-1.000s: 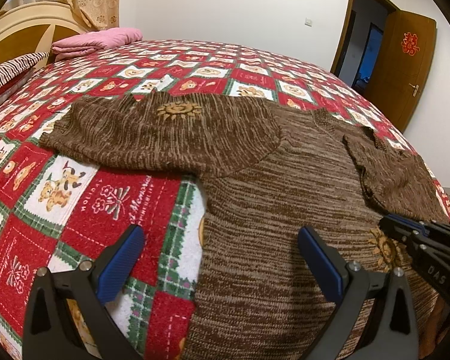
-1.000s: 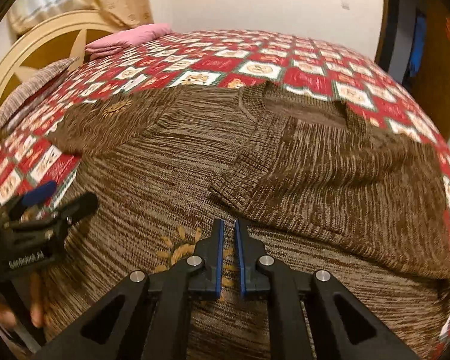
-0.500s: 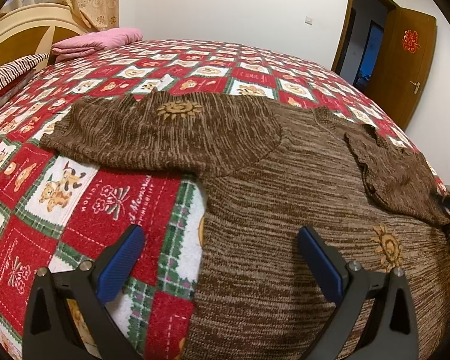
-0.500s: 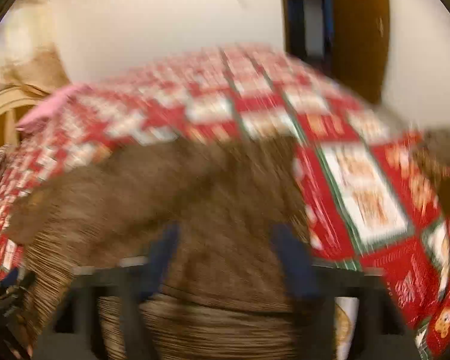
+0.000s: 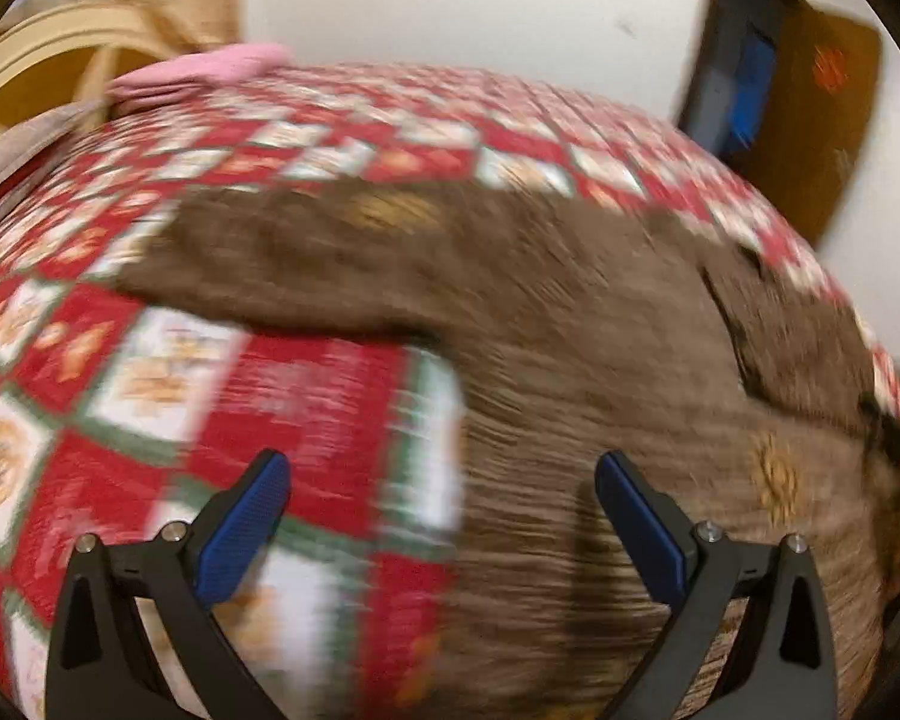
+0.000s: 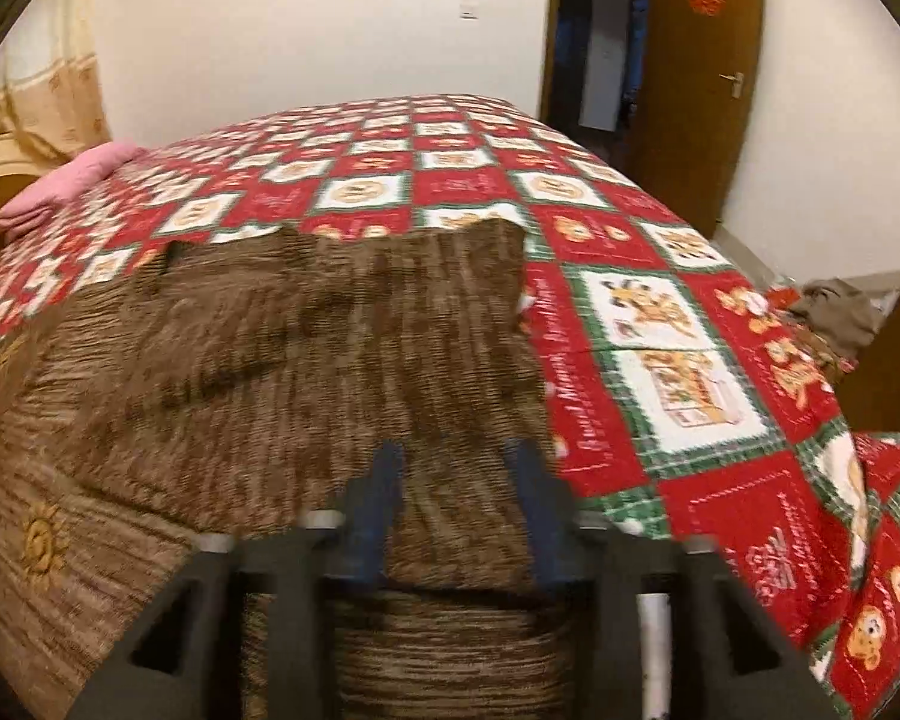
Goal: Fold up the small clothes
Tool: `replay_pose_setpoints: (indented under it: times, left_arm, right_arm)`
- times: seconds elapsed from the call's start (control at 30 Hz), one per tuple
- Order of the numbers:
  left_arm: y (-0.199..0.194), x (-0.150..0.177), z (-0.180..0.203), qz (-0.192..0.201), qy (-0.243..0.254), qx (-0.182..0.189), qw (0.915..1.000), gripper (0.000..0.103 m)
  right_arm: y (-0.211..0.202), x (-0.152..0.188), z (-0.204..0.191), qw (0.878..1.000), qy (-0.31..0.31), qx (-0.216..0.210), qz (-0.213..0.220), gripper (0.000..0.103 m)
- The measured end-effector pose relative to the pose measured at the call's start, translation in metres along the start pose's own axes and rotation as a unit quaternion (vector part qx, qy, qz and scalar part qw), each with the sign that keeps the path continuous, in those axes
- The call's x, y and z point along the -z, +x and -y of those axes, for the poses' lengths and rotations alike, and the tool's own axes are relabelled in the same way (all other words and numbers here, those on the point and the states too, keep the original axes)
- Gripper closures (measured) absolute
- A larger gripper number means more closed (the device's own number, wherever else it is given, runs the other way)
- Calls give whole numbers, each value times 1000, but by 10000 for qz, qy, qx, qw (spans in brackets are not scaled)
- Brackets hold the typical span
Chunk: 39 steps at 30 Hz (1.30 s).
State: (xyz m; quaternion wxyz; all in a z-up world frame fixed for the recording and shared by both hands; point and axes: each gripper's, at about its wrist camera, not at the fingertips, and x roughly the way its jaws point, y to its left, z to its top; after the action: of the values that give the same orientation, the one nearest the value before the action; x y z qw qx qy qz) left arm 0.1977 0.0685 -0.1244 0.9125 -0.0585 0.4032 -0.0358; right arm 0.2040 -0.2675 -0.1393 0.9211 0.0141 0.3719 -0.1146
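A brown knitted sweater (image 5: 570, 372) lies flat on the bed. Its left sleeve (image 5: 282, 264) stretches out to the left; its right sleeve (image 6: 342, 324) is folded in over the body. My left gripper (image 5: 438, 516) is open and empty, hovering over the sweater's lower left edge; this view is blurred. My right gripper (image 6: 456, 504) is open and empty, its blue fingers apart just above the folded right sleeve near the sweater's right edge.
The bed has a red, white and green patterned quilt (image 6: 660, 324). A pink folded cloth (image 5: 210, 69) lies by the wooden headboard (image 5: 42, 66). A brown door (image 6: 702, 78) stands open at the back right. A pile of clothes (image 6: 834, 312) lies beyond the bed's right side.
My right gripper has opened and swung to the sweater's right side over the folded sleeve. My left gripper stayed open and is now moving, blurring its view.
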Motion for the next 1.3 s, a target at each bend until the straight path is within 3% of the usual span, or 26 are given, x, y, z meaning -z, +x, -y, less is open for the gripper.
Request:
replay_pose_setpoints:
  times: [0.07, 0.2, 0.23, 0.27, 0.33, 0.37, 0.43, 0.53, 0.6, 0.63, 0.67, 0.7, 0.83, 0.93, 1.03, 1.13, 1.23, 1.3]
  left_arm:
    - [-14, -15, -34, 305, -509, -77, 9982, 0]
    - [-11, -56, -99, 475, -1367, -498, 9882, 1]
    - [-4, -67, -117, 469, -1549, -593, 9850, 10]
    - [2, -72, -127, 436, -1714, -560, 9826, 28]
    - [19, -79, -153, 256, -2354, -170, 9714, 45]
    - [28, -80, -165, 223, -2704, 132, 9624, 49]
    - [44, -77, -177, 188, -3118, 288, 9495, 50]
    - [61, -68, -171, 67, -3185, 137, 9478, 52]
    - [61, -68, -161, 246, -3024, -93, 9528, 53]
    - [62, -69, -157, 279, -2935, -248, 9552, 62]
    - [63, -70, -154, 291, -2848, -374, 9574, 81]
    - [64, -71, -153, 274, -2776, -436, 9593, 93]
    - [69, -84, -151, 193, -2532, -422, 9663, 95]
    - [57, -110, -128, 399, -2118, -451, 9755, 96]
    - [26, -135, -69, 918, -1210, -257, 9881, 96]
    - [-1, -135, 12, 1212, -167, 238, 9922, 96]
    - [1, -107, 96, 964, 757, 723, 9898, 96]
    - [14, -85, 132, 794, 1239, 720, 9865, 96]
  right_arm:
    - [-6, 3, 0, 10000, 0, 51, 75, 16]
    - [-6, 5, 3, 9999, 131, 49, 58, 16]
    - [-3, 5, 4, 9998, 197, 55, -33, 16]
    - [0, 5, 6, 9996, 250, 45, -98, 16]
    - [3, 4, 11, 9991, 376, -23, -188, 16]
    - [3, 5, 11, 9991, 395, -35, -179, 16]
    - [3, 5, 10, 9991, 382, -8, -168, 16]
    - [4, 6, 10, 9992, 359, 24, -181, 16]
    - [4, 6, 10, 9992, 358, 31, -180, 16]
    - [4, 6, 10, 9992, 358, 33, -181, 16]
    - [4, 6, 9, 9992, 357, 41, -181, 16]
    - [4, 6, 9, 9992, 353, 50, -181, 16]
    - [3, 6, 10, 9991, 376, 55, -163, 16]
    - [3, 6, 10, 9991, 382, 61, -154, 16]
    - [3, 6, 10, 9991, 387, 57, -153, 16]
    - [3, 7, 10, 9991, 392, 59, -148, 16]
    - [3, 6, 10, 9991, 398, 63, -143, 16]
    - [3, 6, 11, 9991, 396, 61, -145, 16]
